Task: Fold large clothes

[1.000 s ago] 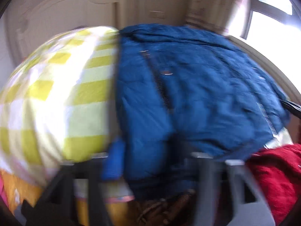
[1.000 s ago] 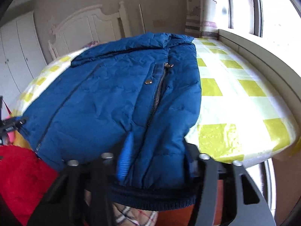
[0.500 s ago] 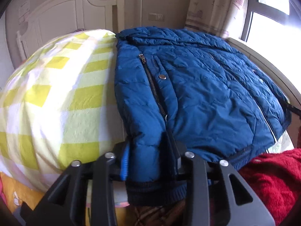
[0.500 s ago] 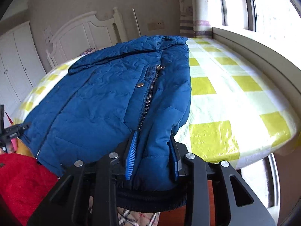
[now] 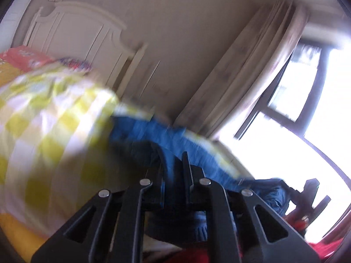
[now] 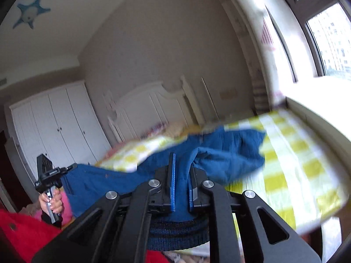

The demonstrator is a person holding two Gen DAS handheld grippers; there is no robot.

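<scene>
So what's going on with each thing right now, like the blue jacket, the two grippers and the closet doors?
Blue jacket: bunched up, hem lifted off the bed, pinched at two spots.
Left gripper: shut on the jacket's hem.
Right gripper: shut on the jacket's hem.
Checked bedspread: spread flat over the bed.
Closet doors: closed.
Curtain: drawn aside, window uncovered.
Red garment: lying crumpled at the near edge.
</scene>
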